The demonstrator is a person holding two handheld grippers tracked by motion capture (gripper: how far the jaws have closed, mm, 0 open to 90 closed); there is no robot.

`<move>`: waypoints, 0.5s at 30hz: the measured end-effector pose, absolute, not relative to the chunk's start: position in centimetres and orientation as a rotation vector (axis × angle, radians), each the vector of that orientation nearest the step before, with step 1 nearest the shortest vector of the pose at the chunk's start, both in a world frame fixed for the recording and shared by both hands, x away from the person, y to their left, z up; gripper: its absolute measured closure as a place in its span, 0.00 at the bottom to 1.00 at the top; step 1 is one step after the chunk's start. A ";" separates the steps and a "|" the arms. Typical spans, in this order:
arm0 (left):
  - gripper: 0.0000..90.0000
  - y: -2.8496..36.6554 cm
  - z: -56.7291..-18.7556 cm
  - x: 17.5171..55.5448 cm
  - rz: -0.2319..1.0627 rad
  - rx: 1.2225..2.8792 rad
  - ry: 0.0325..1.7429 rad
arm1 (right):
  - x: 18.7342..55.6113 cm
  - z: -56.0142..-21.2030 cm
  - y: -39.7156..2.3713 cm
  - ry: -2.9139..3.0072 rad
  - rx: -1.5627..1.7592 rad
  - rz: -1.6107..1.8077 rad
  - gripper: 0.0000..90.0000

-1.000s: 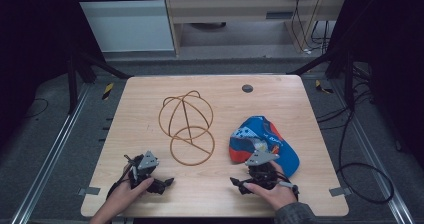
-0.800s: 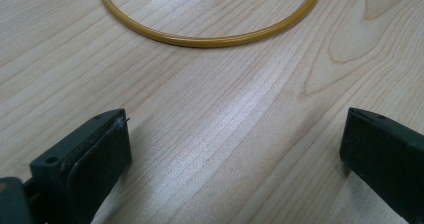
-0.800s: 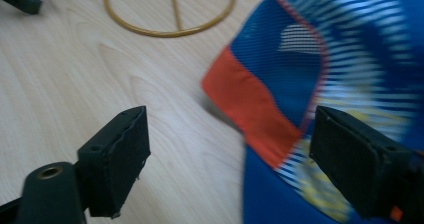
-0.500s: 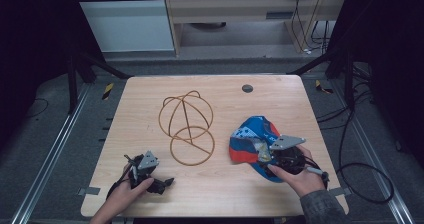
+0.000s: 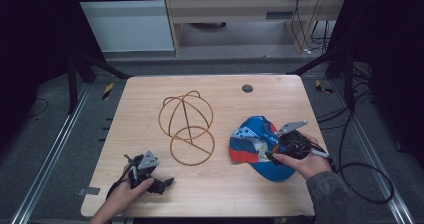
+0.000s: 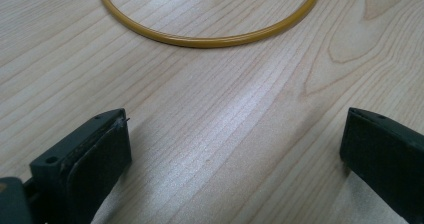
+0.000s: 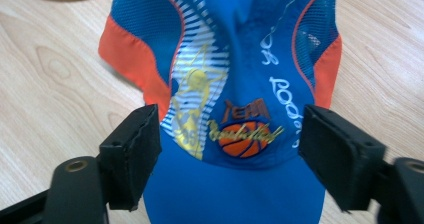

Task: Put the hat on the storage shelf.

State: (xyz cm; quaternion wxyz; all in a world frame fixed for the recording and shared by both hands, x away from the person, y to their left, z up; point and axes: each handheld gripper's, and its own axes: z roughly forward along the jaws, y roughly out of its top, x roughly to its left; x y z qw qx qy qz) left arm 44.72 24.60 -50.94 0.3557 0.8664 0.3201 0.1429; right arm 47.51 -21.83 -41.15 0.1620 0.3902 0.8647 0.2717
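The left tongs [image 5: 162,184] rest spread on the worktop [image 5: 220,194], gripping nothing, just before the gold wire stand [image 5: 187,129]. To its right lies the blue cap [image 5: 252,141], where the right tongs [image 7: 227,159], having just narrowed, hover spread over its crown.

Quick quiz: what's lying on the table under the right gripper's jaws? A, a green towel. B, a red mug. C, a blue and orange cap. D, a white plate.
C: the right gripper hangs with its jaws apart over a blue and orange cap printed with a basketball badge.
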 end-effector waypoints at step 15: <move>0.00 24.6 -50.9 44.7 0.371 2.242 0.827 | 50.7 -40.4 -20.8 2.553 1.127 0.762 0.54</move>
